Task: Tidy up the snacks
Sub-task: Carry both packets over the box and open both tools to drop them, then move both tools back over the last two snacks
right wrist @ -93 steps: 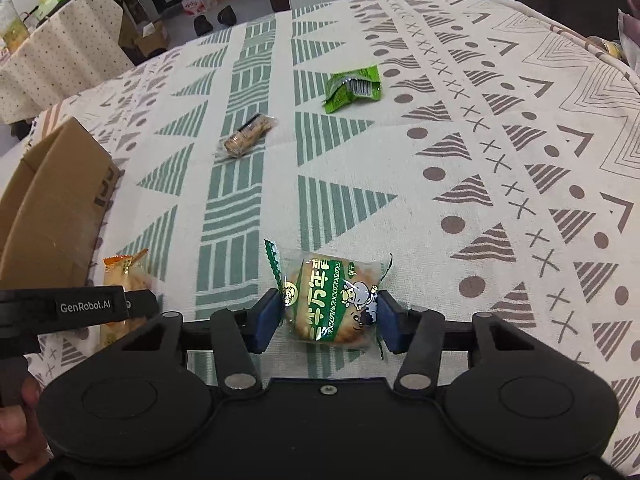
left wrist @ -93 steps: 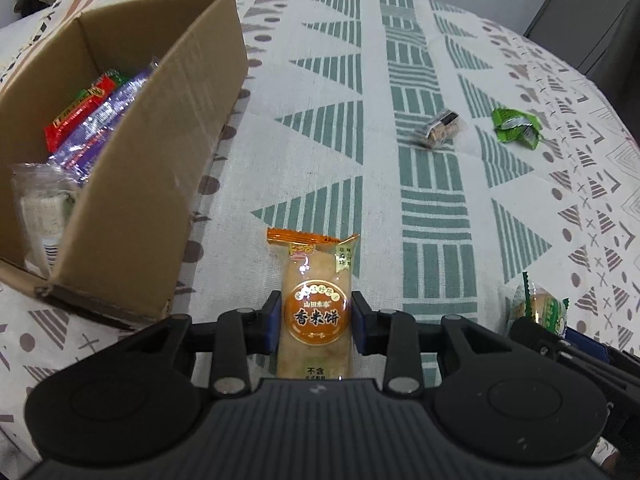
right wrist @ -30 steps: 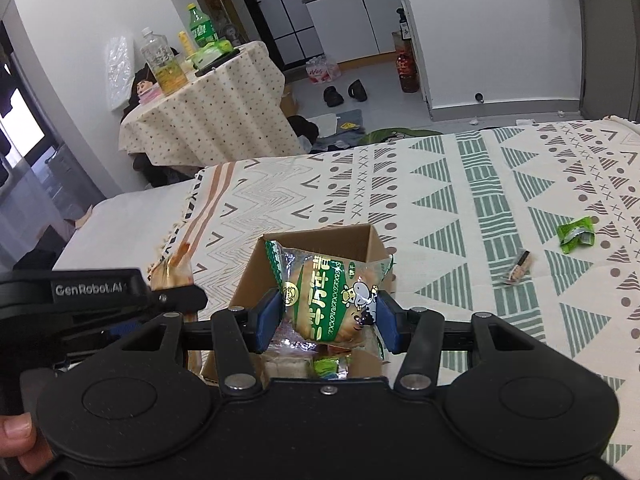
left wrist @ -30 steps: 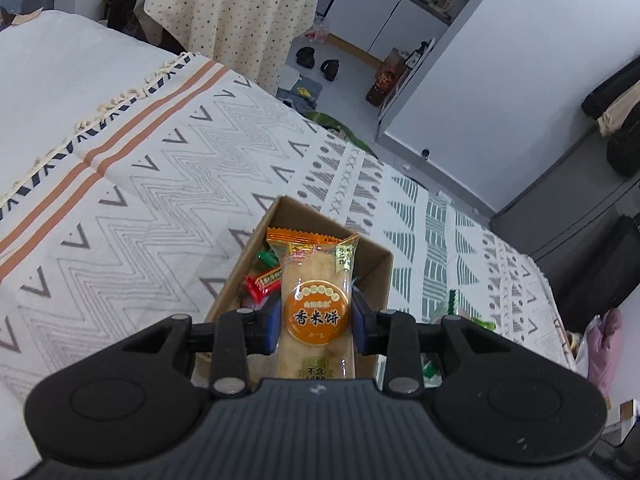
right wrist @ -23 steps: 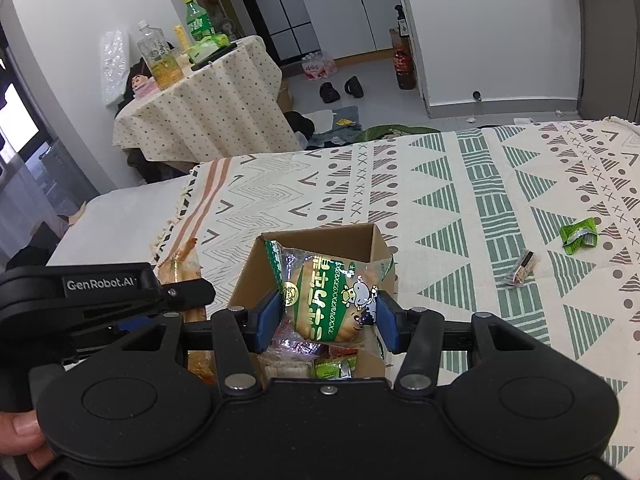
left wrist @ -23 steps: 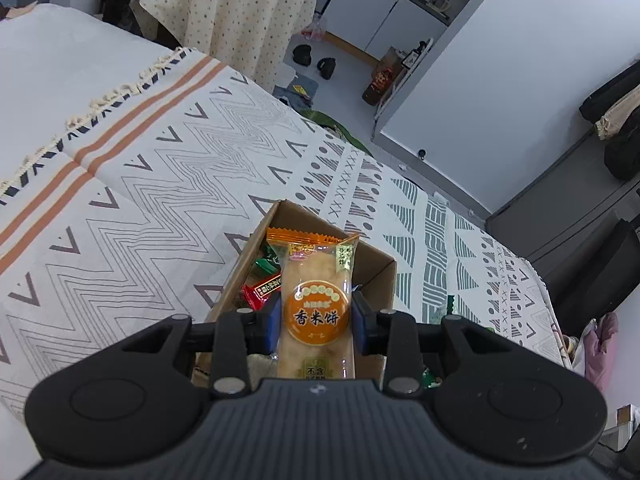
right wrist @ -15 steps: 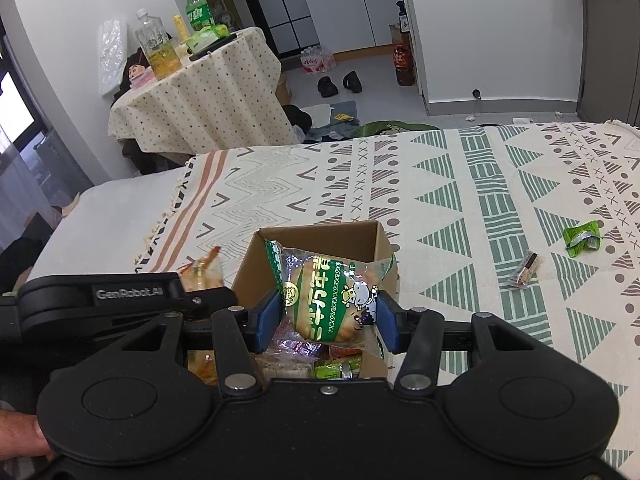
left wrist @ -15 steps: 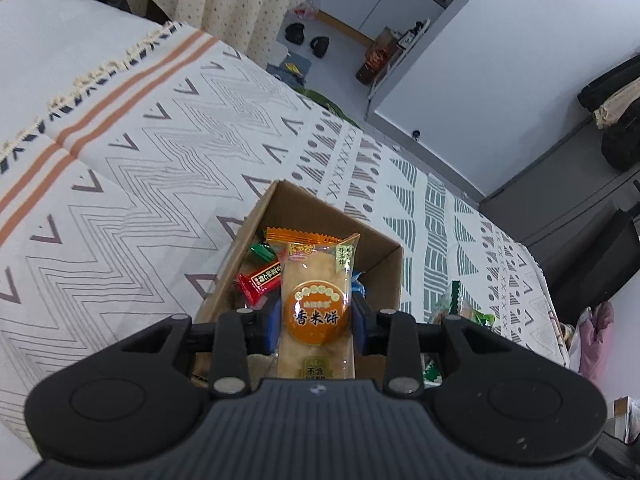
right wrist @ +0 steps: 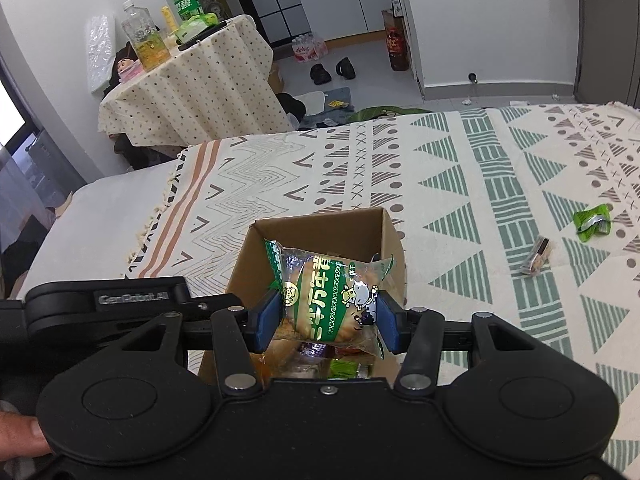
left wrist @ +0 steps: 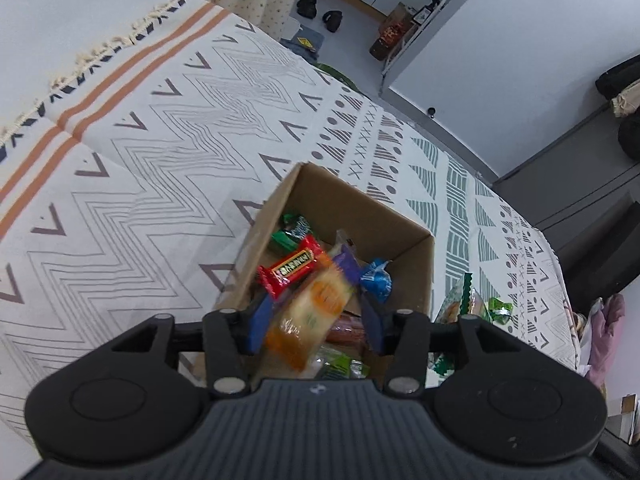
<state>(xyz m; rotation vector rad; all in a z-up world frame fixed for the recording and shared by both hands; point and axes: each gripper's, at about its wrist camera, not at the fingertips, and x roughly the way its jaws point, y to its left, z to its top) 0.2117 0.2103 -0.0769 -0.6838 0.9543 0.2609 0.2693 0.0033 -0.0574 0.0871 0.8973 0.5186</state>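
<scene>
The orange packet (left wrist: 310, 316) is showing only as a motion-blurred smear between the spread fingers of the left gripper (left wrist: 312, 318), tilted over the open box (left wrist: 400, 232); its label cannot be read, and neither blue pad is touching it, so the grip is released. The lower part of the box is being cut off by both gripper bodies. Inside it, a red bar (left wrist: 294, 266), green wrappers and a blue one (left wrist: 376, 278) are lying jumbled, their print too small to read.

The right gripper (right wrist: 326, 322) is clenching a green bun pack (right wrist: 328, 300) with a cartoon cow and Chinese lettering, just above the box rim. "GenRobot.AI" is reading on the left tool's arm (right wrist: 132, 298).

The cloth (right wrist: 520, 184) right of the box is lying mostly open, with 2 loose snacks well apart from it: a green wrapper (right wrist: 592, 222) and a clear-wrapped bar (right wrist: 538, 260)
</scene>
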